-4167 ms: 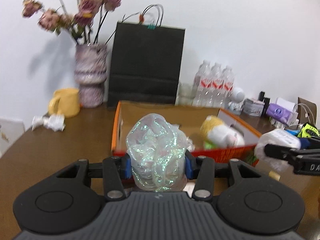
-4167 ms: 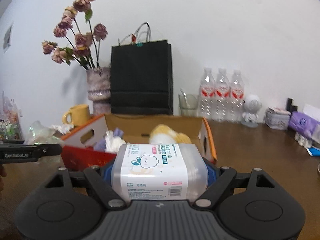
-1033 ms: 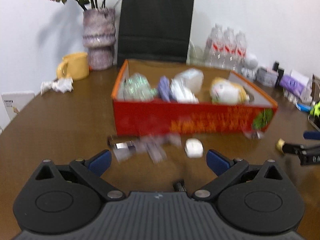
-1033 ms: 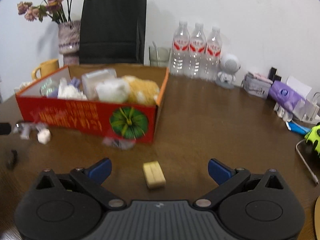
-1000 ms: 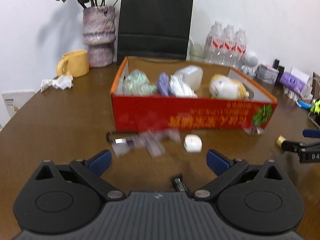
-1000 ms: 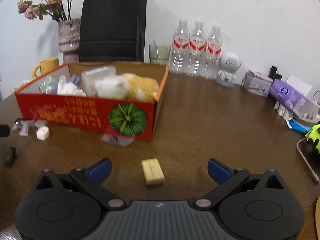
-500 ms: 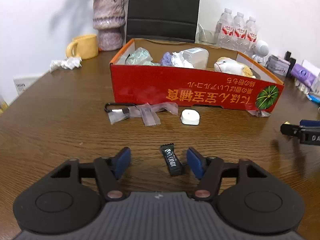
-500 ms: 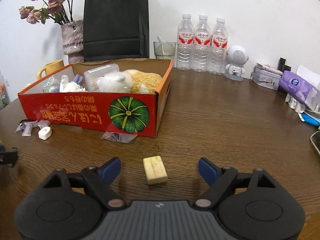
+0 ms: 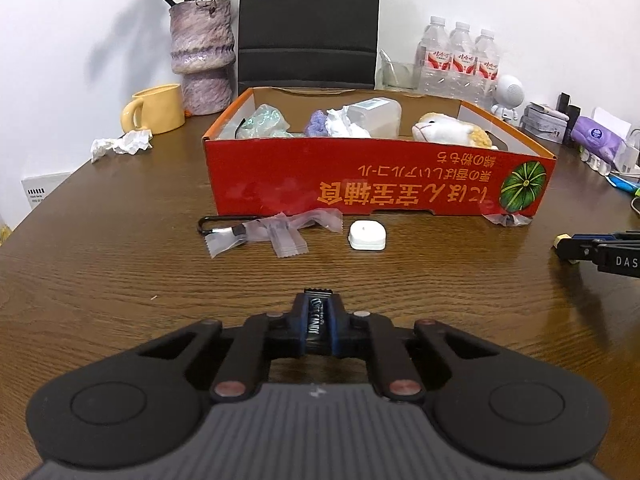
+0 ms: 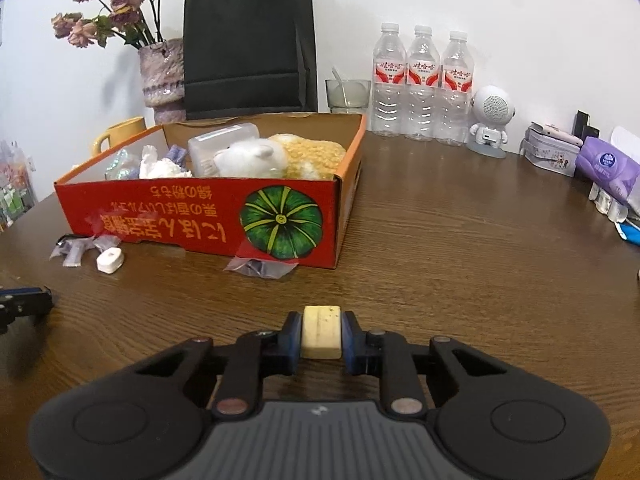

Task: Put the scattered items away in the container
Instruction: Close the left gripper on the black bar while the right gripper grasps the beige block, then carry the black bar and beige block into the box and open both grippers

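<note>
This looks like an office or meeting room pressed into everyday use. A wide brown wood-grain surface [image 10: 460, 240] stands against a plain white wall [image 10: 480, 8]. Along the far edge sit a vase [image 9: 201, 56] of dried roses, a yellow mug [image 9: 156, 109], a black paper shopping bag [image 10: 246, 40], three sealed water bottles [image 10: 422, 84], a glass [image 10: 347, 95] and a small white robot-shaped speaker [image 10: 491, 120]. At the far right lie a tin [image 10: 552, 156] and a purple tissue pack [image 10: 608, 170]. A red cardboard fruit box [image 9: 380, 184] sits mid-surface.
</note>
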Motion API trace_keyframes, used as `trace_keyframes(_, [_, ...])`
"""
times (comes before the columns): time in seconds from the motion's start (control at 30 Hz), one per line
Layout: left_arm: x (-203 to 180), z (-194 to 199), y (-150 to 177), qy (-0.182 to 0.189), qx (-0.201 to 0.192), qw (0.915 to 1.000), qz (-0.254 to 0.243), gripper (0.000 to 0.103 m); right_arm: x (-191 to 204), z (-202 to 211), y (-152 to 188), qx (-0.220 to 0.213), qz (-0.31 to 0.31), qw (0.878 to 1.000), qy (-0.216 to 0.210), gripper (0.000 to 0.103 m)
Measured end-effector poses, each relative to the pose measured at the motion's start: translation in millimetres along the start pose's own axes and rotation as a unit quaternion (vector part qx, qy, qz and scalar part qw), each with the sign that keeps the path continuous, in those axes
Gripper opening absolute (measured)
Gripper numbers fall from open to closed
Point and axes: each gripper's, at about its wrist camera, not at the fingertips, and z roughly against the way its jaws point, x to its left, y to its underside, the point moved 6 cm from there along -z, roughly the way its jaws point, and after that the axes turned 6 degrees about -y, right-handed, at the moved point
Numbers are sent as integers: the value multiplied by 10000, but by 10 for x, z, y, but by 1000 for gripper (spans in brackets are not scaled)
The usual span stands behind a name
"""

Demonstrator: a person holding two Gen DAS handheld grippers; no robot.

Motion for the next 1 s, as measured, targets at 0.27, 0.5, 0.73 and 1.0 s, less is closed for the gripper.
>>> trace_keyframes(0.27, [55,40,-9,17,-86,9999,97,11,2,53,-15,-153,-30,9999,59,20])
trace_keyframes(0.5, [88,157,-126,212,-342,9990,185,11,52,178,-66,-441,-143,9989,9,20])
trace_keyframes(0.73, [135,346,-713,617,-1087,9917,309,11,405,341,-476,-891,-66,9938,-661,20])
trace_keyframes(1.0, [151,-144,-1401,793,-1439,9853,463,11,657,-125,-1171,-973,193,9932,-605,20])
